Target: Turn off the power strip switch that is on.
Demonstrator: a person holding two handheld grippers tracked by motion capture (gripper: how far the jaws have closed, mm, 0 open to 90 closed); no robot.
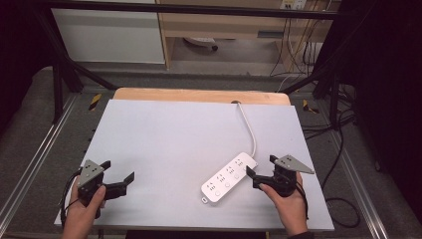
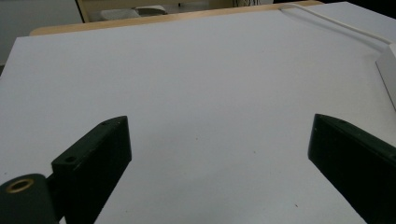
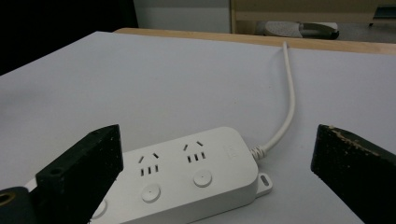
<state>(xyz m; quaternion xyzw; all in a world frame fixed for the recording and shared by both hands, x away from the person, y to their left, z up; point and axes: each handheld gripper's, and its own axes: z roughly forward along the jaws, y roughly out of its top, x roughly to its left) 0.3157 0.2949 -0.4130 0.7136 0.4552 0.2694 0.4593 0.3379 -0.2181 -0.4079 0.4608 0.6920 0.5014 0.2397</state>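
Observation:
A white power strip (image 1: 229,177) (image 3: 187,182) lies at an angle on the white table (image 1: 174,134), right of the middle and near the front. Its white cable (image 1: 250,132) (image 3: 290,102) runs to a hole at the table's back edge. My right gripper (image 1: 260,167) (image 3: 217,130) sits just right of the strip and points at its cable end, open, with the strip's end ahead of the jaws and untouched. At the front left my left gripper (image 1: 119,170) (image 2: 219,122) is open over bare table. The strip's corner (image 2: 387,74) shows at the right edge of the left gripper view.
A wooden strip (image 1: 199,94) borders the table's back edge. Black frame posts (image 1: 57,84) stand at both back corners, and a light cabinet (image 1: 107,35) stands behind. Loose cables (image 1: 343,149) lie on the floor to the right.

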